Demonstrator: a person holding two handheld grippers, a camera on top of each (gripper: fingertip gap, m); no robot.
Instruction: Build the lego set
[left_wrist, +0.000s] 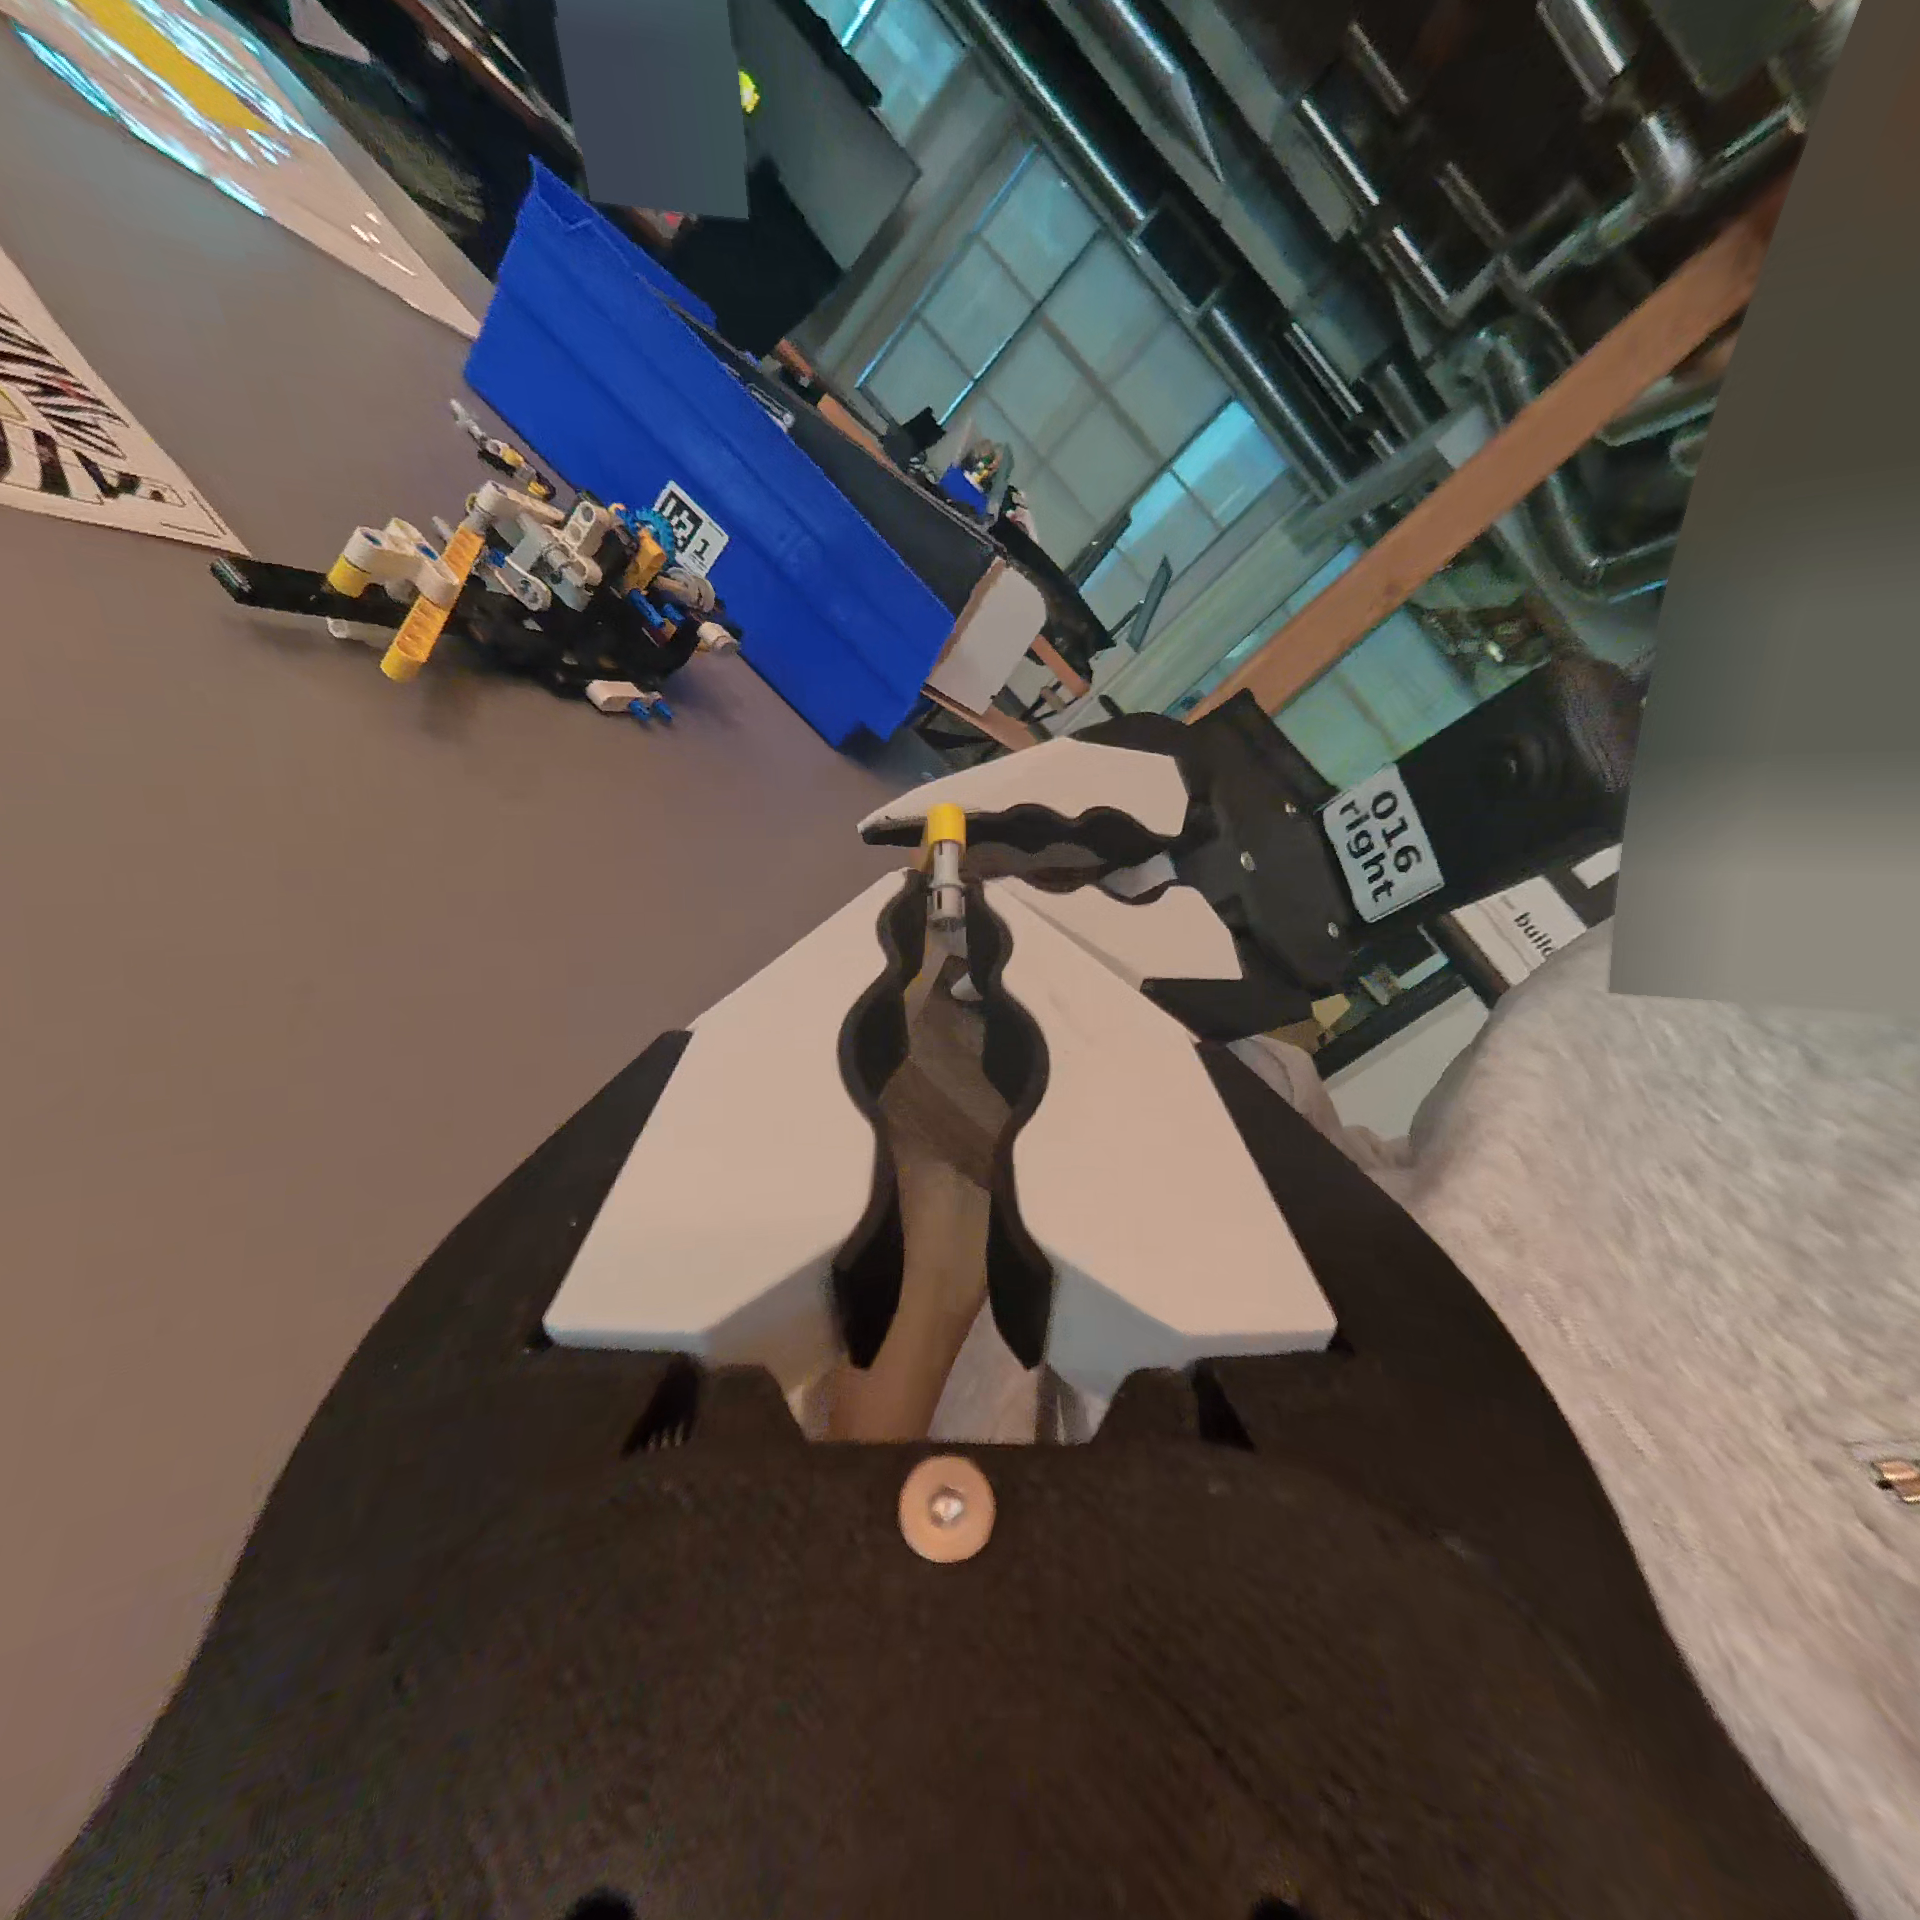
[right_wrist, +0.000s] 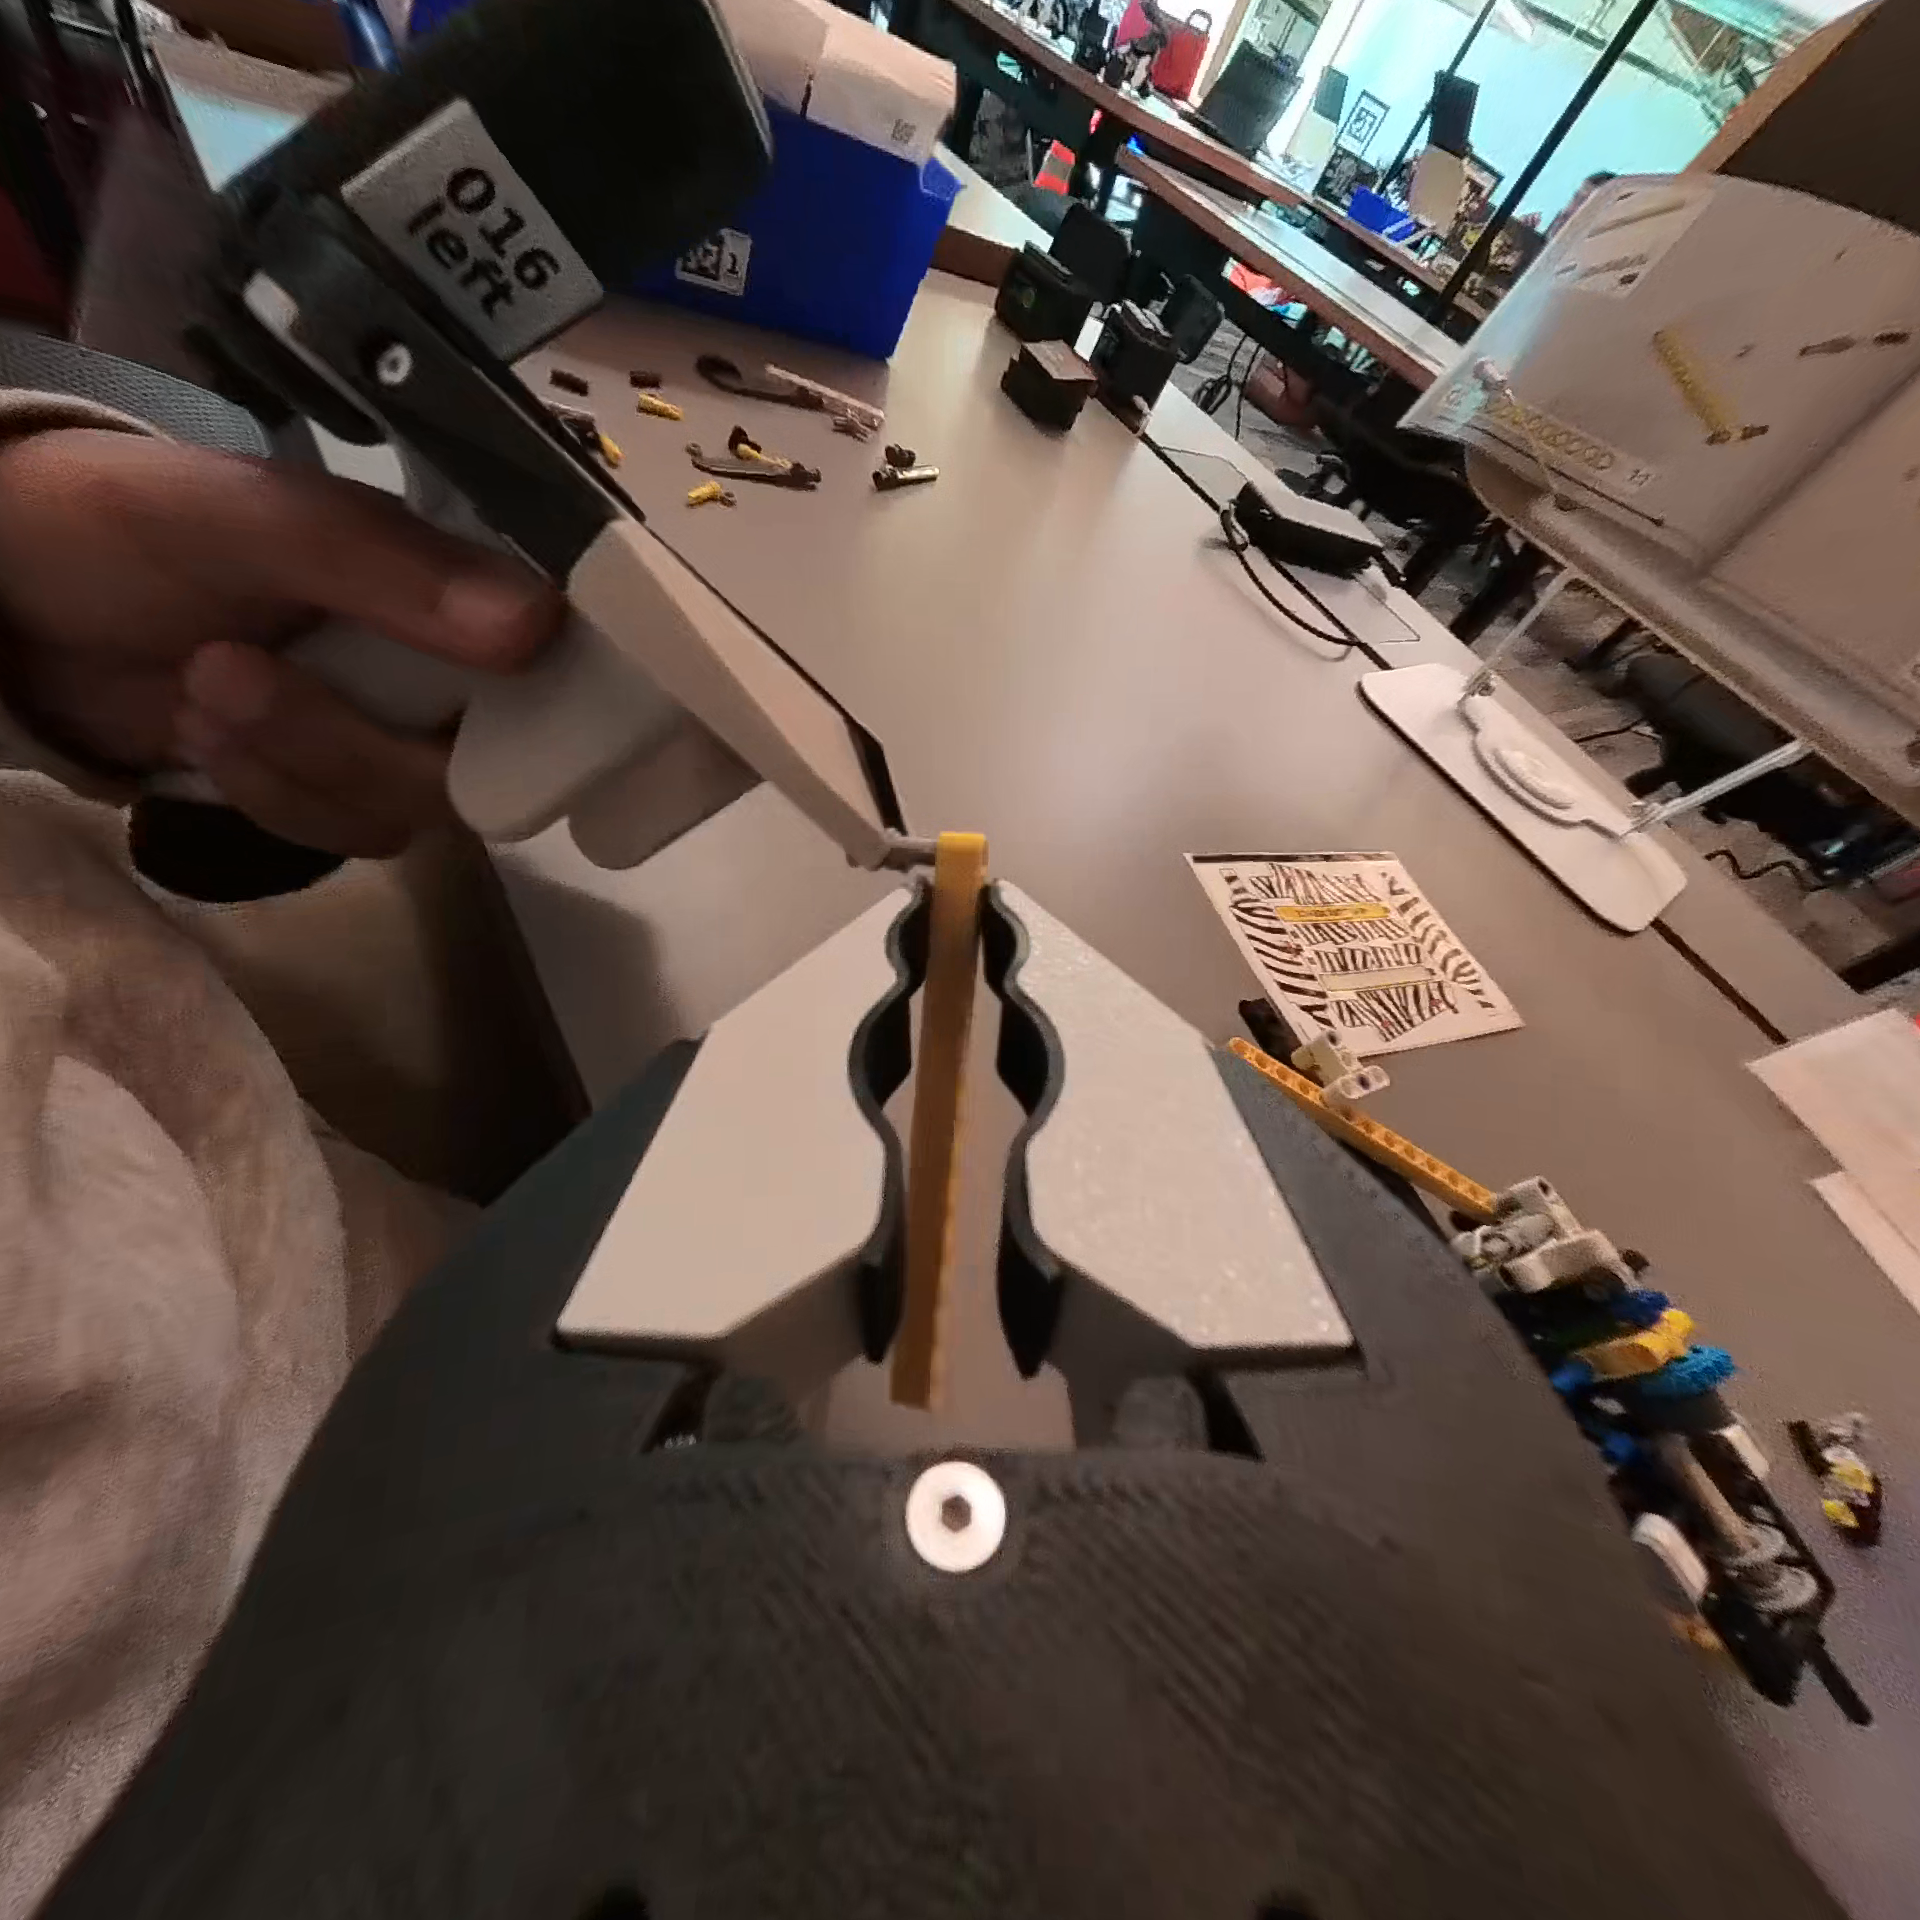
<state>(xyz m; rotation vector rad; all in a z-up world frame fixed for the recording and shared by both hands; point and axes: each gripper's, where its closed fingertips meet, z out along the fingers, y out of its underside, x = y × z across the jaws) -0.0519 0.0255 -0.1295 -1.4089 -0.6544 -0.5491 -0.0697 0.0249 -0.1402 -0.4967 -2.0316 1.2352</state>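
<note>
My right gripper (right_wrist: 951, 883) is shut on a long yellow beam (right_wrist: 940, 1122) that runs back between its fingers. My left gripper (left_wrist: 943, 883) is shut on a small grey pin (left_wrist: 943, 883) at its tips. The pin's end sits at the yellow beam's end (left_wrist: 945, 826), held by the right gripper (left_wrist: 935, 821) that crosses in front. In the right wrist view the left gripper's tip (right_wrist: 883, 847) touches the beam's top end. Both are held above the table. The partly built lego model (left_wrist: 520, 582) stands on the grey table; it also shows at the right (right_wrist: 1621, 1351).
A blue bin (left_wrist: 707, 457) stands behind the model. Loose lego parts (right_wrist: 748, 447) lie scattered near the bin (right_wrist: 821, 239). A striped sticker sheet (right_wrist: 1351, 945), a white stand base (right_wrist: 1517, 769) and black boxes (right_wrist: 1049, 384) are on the table. A person's hand (right_wrist: 239, 623) holds the left gripper. Both grippers' tips are close together, under 4 cm apart. From either gripper's tips it is about 20 cm to the partly built lego model (left_wrist: 520, 582).
</note>
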